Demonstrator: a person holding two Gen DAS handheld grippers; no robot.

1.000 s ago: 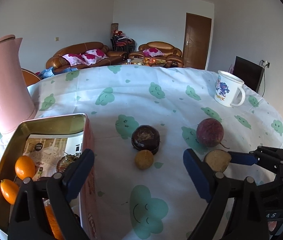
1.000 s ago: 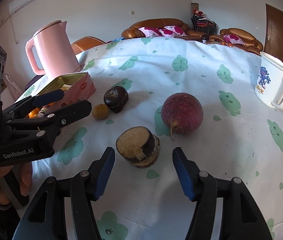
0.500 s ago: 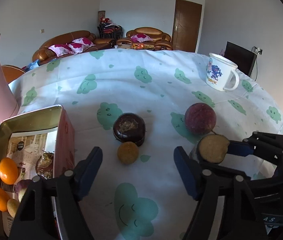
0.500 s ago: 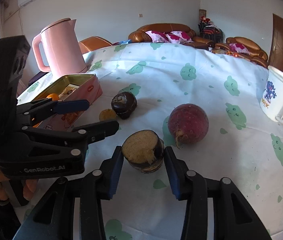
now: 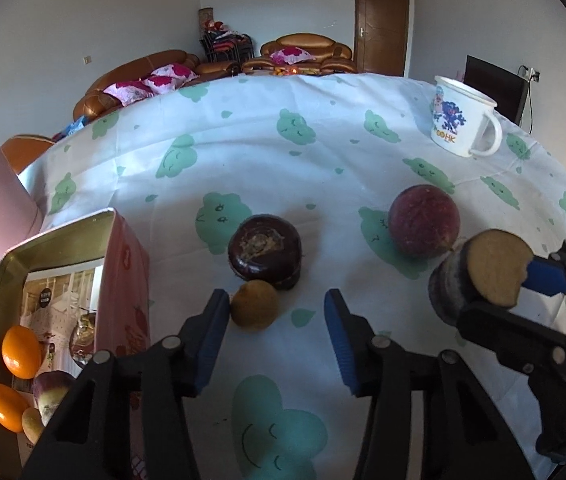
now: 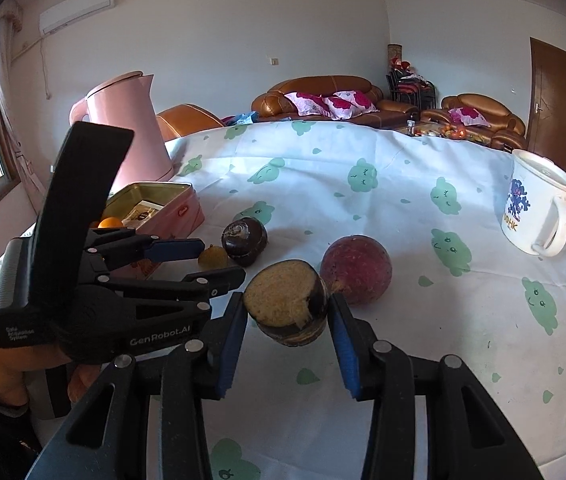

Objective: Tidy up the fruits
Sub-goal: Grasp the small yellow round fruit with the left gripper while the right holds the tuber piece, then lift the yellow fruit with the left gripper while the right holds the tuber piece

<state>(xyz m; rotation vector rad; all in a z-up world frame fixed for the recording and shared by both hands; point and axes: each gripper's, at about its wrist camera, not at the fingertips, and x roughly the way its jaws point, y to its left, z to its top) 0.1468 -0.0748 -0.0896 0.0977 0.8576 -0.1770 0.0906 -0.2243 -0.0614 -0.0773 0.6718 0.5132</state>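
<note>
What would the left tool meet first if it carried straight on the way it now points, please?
Most likely the small yellow-brown fruit, already just inside the left tool, whose jaws have been closing; one finger seems almost to touch it. The dark round fruit sits directly behind.

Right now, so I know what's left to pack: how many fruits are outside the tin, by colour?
dark brown fruit: 1
reddish-purple fruit: 1
small yellow-brown fruit: 1
cut tan-faced fruit, in the right gripper: 1
Total: 4

Worktop cloth (image 5: 323, 168) white, green cloud print — tin (image 5: 123, 280) pink, gold inside; kettle (image 6: 131, 128) pink; mug (image 5: 459, 120) white, blue motif.
</note>
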